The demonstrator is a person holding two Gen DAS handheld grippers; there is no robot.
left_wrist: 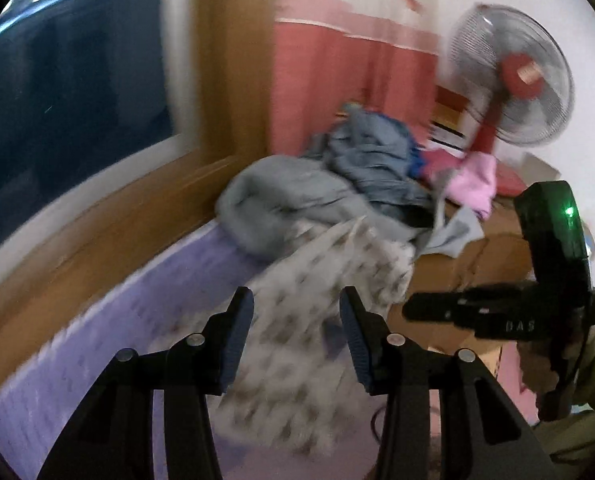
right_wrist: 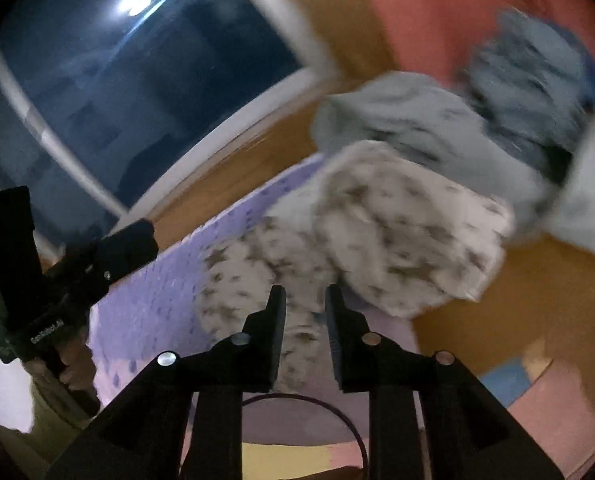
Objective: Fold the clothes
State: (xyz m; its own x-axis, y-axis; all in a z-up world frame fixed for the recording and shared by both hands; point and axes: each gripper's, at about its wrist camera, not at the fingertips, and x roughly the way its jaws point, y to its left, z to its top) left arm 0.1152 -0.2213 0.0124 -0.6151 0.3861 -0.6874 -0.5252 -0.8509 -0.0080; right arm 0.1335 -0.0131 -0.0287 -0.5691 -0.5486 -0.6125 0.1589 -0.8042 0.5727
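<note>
white star-print garment (left_wrist: 317, 280) crumpled, draped over lilac mat edge | grey garment (left_wrist: 273, 204) bunched behind it, touching | blue-grey denim piece (left_wrist: 377, 160) heaped on top | pink cloth (left_wrist: 473, 184) beside pile, unfolded

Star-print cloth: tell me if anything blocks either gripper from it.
Nothing visible does. The star-print cloth lies straight ahead of the open left gripper and the open right gripper; the grey clothes are piled behind it.
</note>
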